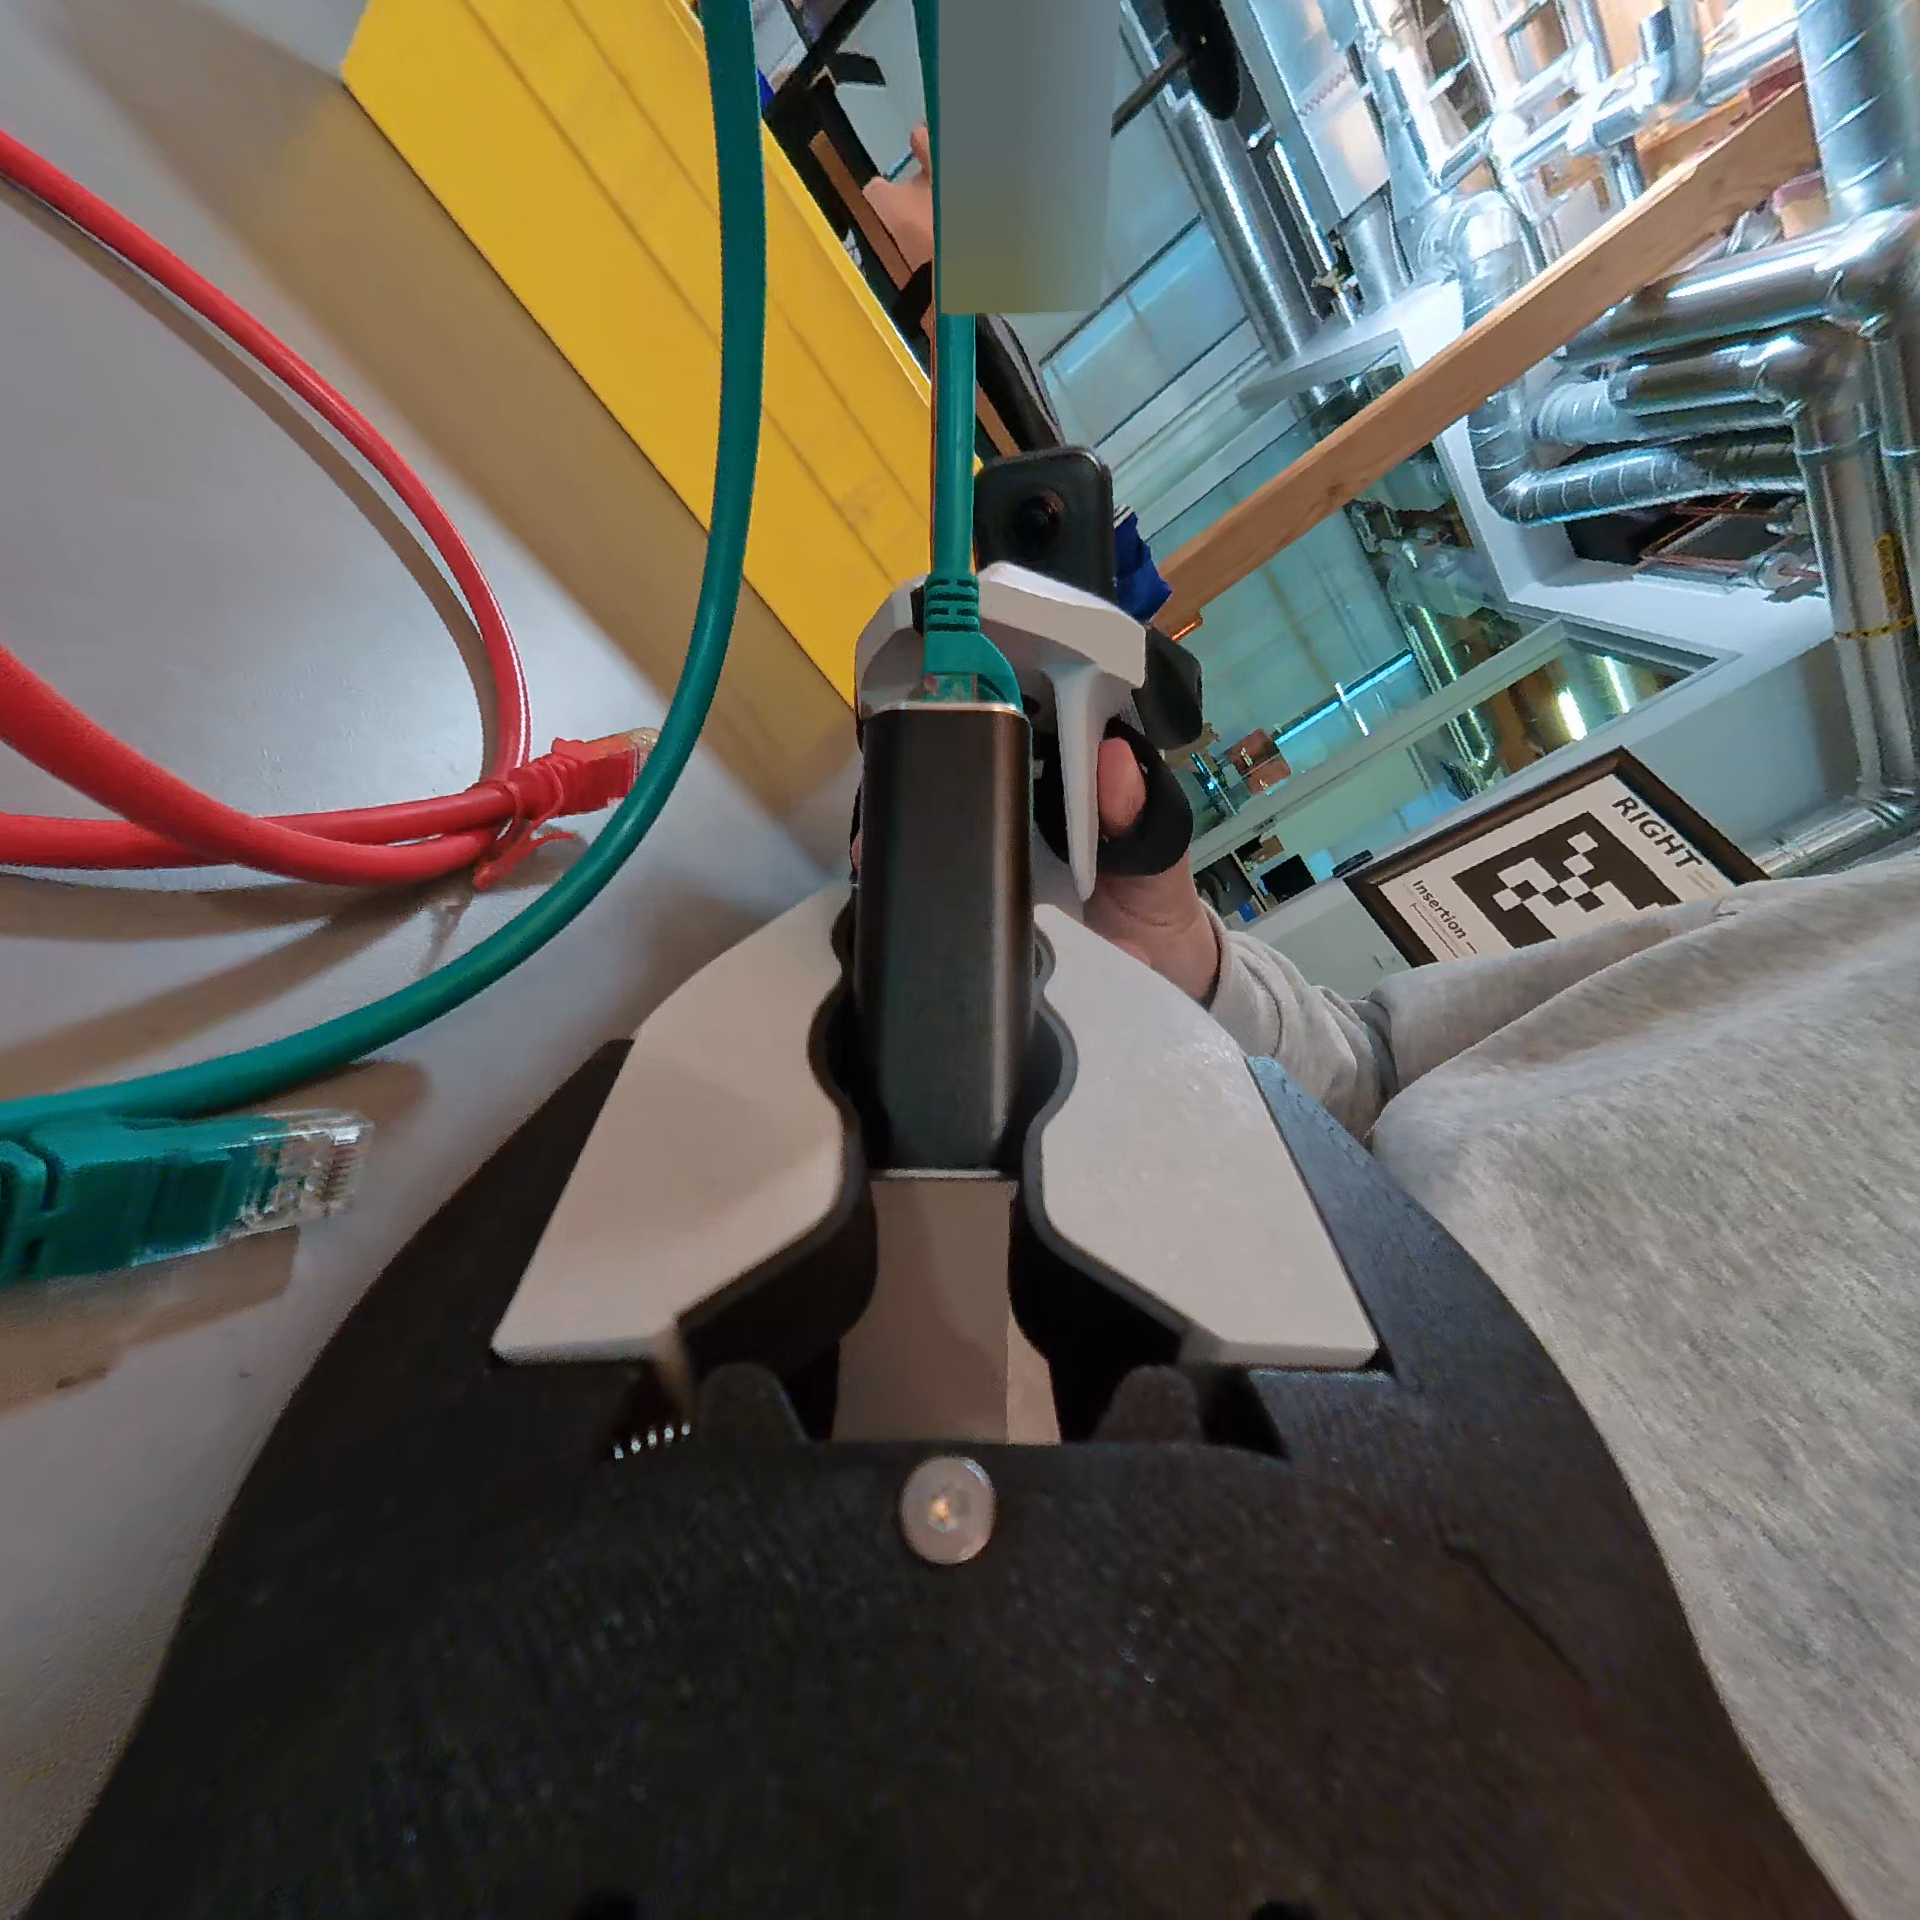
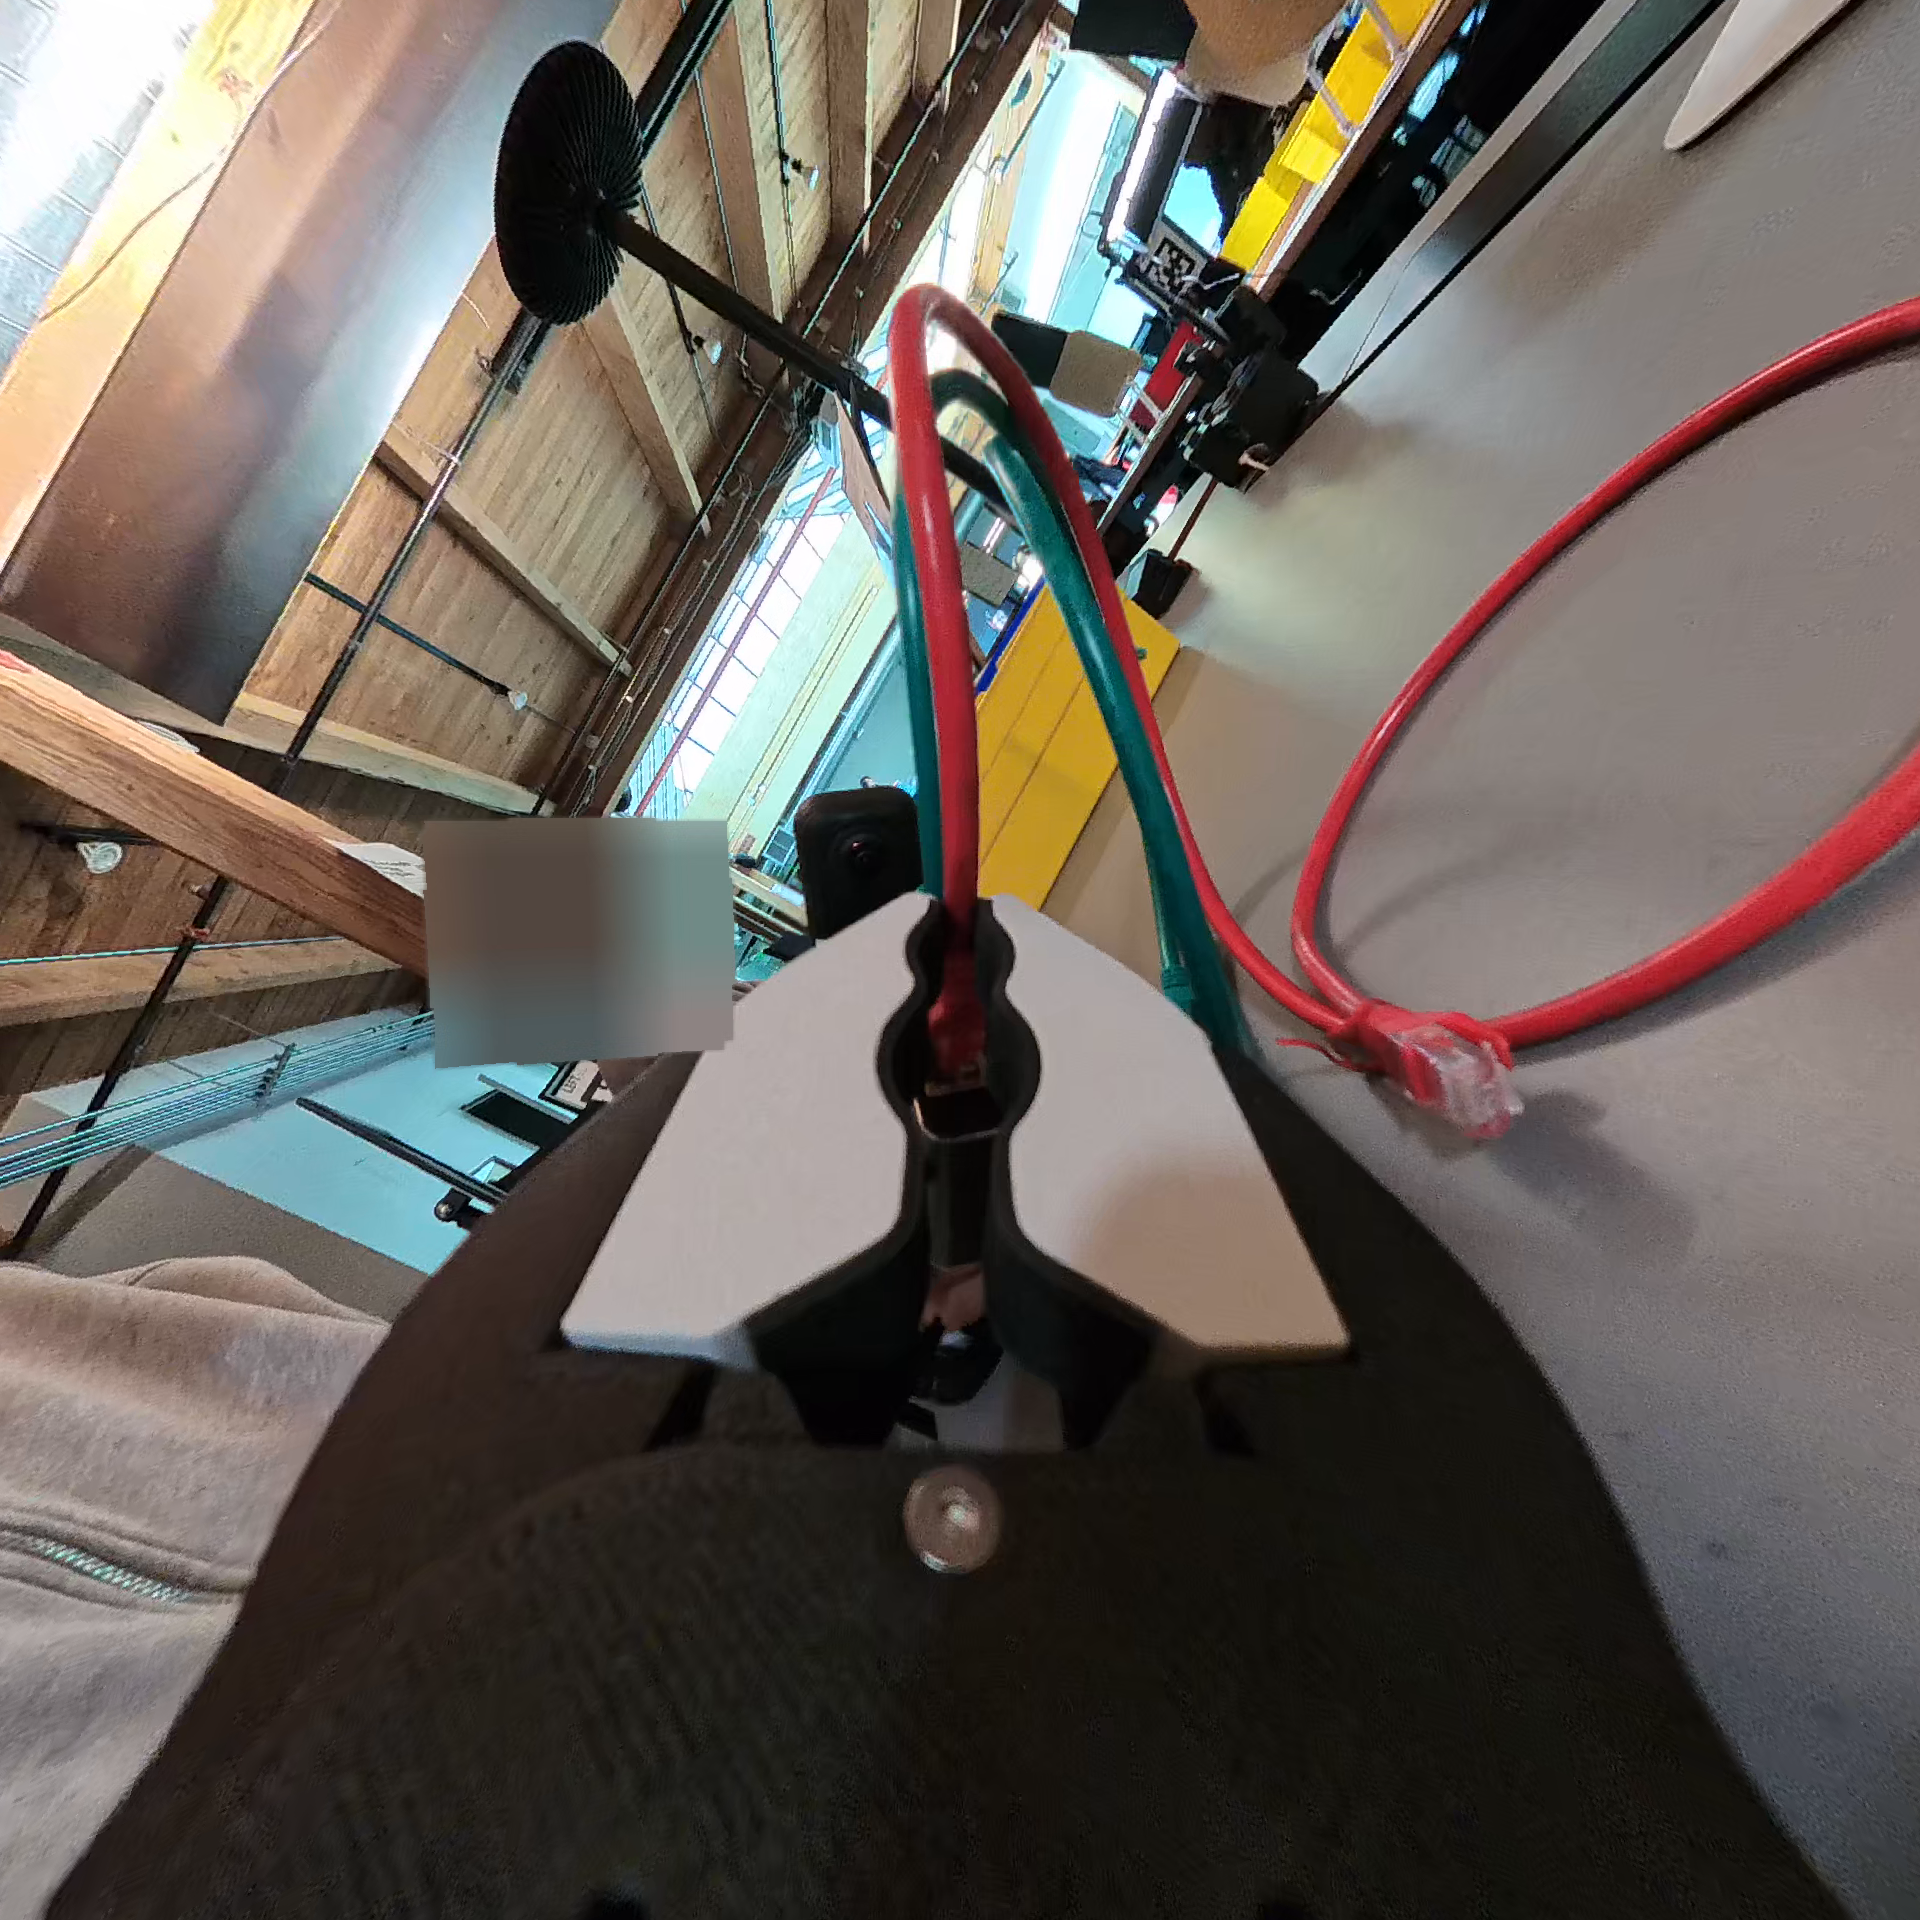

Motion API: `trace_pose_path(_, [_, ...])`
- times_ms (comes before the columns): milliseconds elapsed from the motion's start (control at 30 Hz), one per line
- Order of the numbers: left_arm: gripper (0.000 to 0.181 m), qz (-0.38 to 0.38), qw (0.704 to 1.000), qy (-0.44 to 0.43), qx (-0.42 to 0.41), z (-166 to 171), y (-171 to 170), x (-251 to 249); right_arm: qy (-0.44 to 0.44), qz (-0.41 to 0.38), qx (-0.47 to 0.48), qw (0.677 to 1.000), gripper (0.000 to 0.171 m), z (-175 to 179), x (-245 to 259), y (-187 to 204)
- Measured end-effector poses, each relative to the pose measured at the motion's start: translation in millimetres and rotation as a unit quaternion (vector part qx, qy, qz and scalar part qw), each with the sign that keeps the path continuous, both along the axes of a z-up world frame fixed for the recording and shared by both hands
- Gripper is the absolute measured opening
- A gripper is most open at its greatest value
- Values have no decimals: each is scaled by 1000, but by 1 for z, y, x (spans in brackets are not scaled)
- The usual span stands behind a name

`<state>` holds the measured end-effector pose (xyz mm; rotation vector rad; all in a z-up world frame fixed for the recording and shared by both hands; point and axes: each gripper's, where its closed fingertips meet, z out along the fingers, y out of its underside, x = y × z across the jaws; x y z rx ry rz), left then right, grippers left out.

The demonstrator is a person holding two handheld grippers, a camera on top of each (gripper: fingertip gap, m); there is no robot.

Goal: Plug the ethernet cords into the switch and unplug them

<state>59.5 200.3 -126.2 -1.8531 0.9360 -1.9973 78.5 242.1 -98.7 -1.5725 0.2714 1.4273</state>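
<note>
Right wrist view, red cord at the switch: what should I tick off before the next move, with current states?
1. Left gripper fingers clamp the switch: ok.
2. Right gripper fingers shut on the red plug: ok.
3. Red plug fully seated in its port: cannot tell.
4. Green plug sits in the switch's end: ok.
5. Loose green end and loose red end lie on the table, clear of both grippers: ok.
</note>
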Motion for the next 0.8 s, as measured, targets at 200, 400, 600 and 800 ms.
trace_pose_path(200, [24,22,1000,-4,-4,1,6,0,7,-33,5,999,8,-2,0,1])
trace_pose_path(400, [25,34,999,-19,-18,4,12,-2,17,-54,8,998,8,-3,-2,0])
trace_pose_path(600, [25,34,999,-25,-28,6,13,-2,20,-67,12,997,8,-2,-2,0])
trace_pose_path(800, [25,36,995,-48,-76,11,20,-6,0,-81,18,997,9,-2,-7,3])
